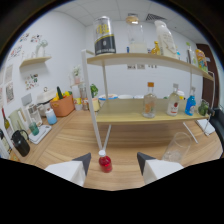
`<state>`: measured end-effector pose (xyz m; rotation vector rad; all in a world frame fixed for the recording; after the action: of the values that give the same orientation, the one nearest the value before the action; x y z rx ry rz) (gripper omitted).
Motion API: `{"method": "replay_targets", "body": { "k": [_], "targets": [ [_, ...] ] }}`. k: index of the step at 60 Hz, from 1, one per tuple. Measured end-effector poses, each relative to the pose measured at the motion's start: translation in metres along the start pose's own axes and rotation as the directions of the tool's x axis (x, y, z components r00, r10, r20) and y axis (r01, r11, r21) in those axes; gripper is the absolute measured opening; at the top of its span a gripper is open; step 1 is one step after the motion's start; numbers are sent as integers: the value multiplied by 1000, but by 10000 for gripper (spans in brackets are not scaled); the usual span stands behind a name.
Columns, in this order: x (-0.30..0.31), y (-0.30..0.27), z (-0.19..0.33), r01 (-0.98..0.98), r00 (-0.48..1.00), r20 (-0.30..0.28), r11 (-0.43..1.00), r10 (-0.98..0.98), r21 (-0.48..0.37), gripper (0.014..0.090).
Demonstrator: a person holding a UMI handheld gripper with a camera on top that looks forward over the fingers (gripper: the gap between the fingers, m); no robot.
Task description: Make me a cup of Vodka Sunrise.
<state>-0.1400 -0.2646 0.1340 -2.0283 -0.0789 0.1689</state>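
1. The claw [114, 165] has its fingers apart, gripping nothing.
2. A small round red-liquid bottle with a white cap [105, 162] stands between them on the wooden counter [65, 142].
3. Risk: closing off-centre could topple it.

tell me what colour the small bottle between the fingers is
Red, with a white cap; seen in the gripper view.

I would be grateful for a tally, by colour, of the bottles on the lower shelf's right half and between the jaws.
Amber-filled bottle: 1
Red-labelled bottle: 1
Blue bottle: 1
Dark green bottle: 1
Small red bottle, between open jaws: 1
Total: 5
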Motion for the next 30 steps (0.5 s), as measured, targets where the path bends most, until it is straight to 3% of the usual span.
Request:
{"method": "replay_targets", "body": {
  "k": [8, 21, 30],
  "targets": [
    [37, -24, -54, -3, 1000, -20, 998, 5, 67, 860],
    [126, -14, -111, -3, 991, -133, 999, 7, 33, 854],
    [186, -73, -134, -19, 983, -179, 994, 38, 108, 854]
  ]
}}
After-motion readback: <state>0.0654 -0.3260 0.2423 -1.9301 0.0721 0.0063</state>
